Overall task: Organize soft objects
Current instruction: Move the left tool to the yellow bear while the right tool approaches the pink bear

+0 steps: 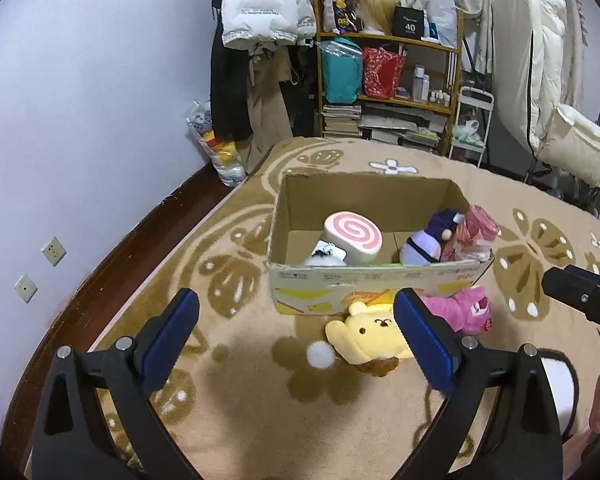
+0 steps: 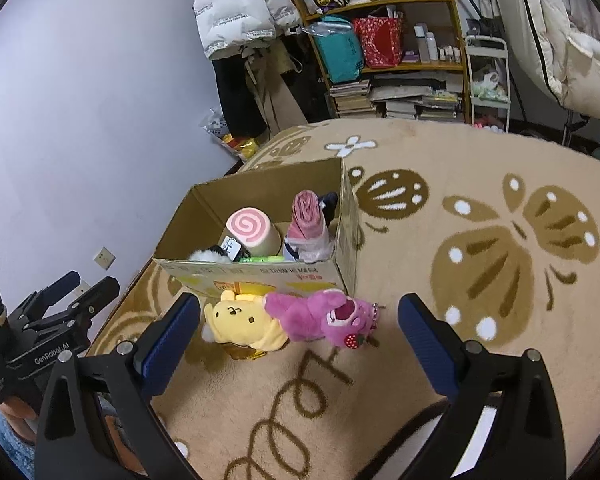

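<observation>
An open cardboard box (image 1: pixel 376 278) (image 2: pixel 260 274) stands on the rug. Inside it lie a pink-swirl roll plush (image 1: pixel 350 236) (image 2: pixel 252 228), a purple plush (image 1: pixel 424 242), a pink bundle (image 1: pixel 474 232) (image 2: pixel 308 216) and a black-and-white plush (image 1: pixel 326 254). In front of the box a yellow dog plush (image 1: pixel 370 334) (image 2: pixel 244 322) and a pink bear plush (image 1: pixel 462 310) (image 2: pixel 324 316) lie side by side on the rug. My left gripper (image 1: pixel 296 316) is open and empty, above the rug just short of the yellow plush. My right gripper (image 2: pixel 300 320) is open and empty, its jaws either side of both plushes, short of them.
A beige rug with brown butterfly pattern (image 2: pixel 500 240) covers the floor. A wooden shelf with bags and books (image 1: pixel 388 68) and hanging coats (image 1: pixel 260 40) stand at the back. A wall (image 1: pixel 80 120) runs along the left. White bedding (image 1: pixel 552 100) is at the right.
</observation>
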